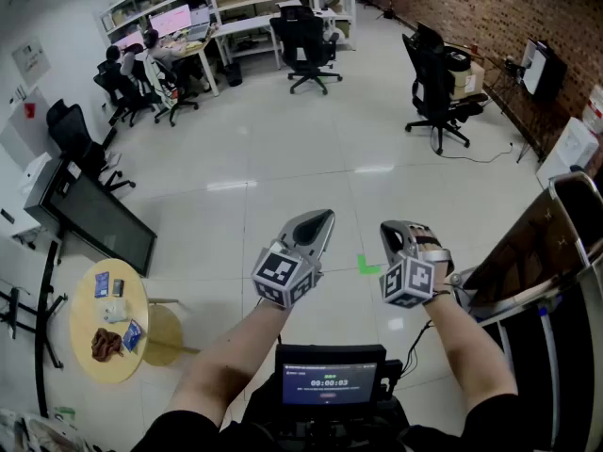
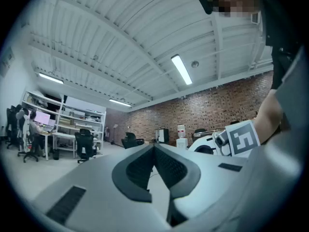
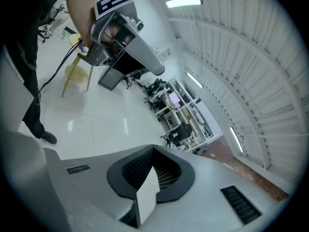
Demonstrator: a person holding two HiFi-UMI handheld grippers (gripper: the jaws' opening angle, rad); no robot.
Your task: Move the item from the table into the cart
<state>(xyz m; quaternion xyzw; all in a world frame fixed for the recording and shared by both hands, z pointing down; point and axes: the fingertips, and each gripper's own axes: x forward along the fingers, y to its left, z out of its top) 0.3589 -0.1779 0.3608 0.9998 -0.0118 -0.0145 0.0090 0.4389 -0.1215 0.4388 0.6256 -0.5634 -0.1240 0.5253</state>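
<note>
Glossy white floor tiles [image 1: 283,158] stretch between a red brick wall [image 1: 462,12] and rows of white office desks [image 1: 236,26]; I am mid-room with nothing in hand. At my right, just beside the right gripper [image 1: 392,235], rises the cart [image 1: 577,185], a tubular metal frame around a dark brown board. Well off to my lower left sits the small round yellow wooden table [image 1: 83,351]. That makes the left gripper [image 1: 322,222] the nearer one, though both point away from it, toward bare floor. Both grey plastic claws are closed tight and empty, their ribbed black pads [image 2: 140,168] meeting tip to tip in each gripper view. On the tabletop lie a crumpled, soft-looking brown lump [image 1: 105,344] and some flat blue packets [image 1: 102,284]. Which of these is the task's item I cannot tell, and all are too small to show a long axis. I judge a turn to the left must come first.
</note>
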